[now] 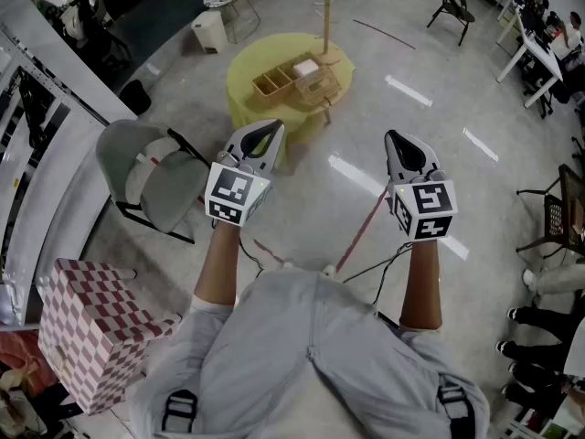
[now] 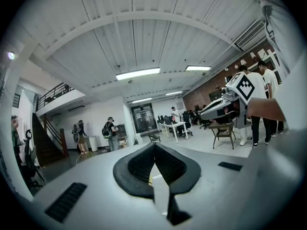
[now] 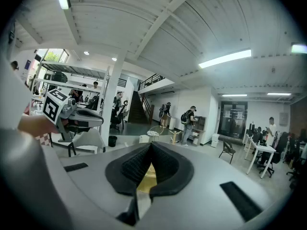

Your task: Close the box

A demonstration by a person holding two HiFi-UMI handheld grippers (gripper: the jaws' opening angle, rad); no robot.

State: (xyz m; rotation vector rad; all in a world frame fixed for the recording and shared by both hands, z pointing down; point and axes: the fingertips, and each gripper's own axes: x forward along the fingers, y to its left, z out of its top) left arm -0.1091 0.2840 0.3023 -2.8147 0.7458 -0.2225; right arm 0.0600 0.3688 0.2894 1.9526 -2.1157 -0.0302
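A wooden box [image 1: 294, 80] with open compartments and a white item inside stands on a round yellow table [image 1: 251, 99], some way ahead of me in the head view. Both grippers are held up in the air well short of the table, touching nothing. My left gripper [image 1: 271, 129] has its jaws pressed together and empty; its own view shows the tips of the left gripper [image 2: 154, 145] meeting. My right gripper [image 1: 395, 138] is also shut and empty, and in its own view the right gripper [image 3: 150, 145] has its pads together. A sliver of the yellow table [image 3: 144, 178] shows below them.
A grey chair [image 1: 151, 176] stands to my left, and a red-and-white checkered box [image 1: 87, 332] lies at the lower left. A white bin [image 1: 210, 30] and a wire stool sit behind the table. Black chairs and desks [image 1: 535, 48] line the right side. People stand around the hall.
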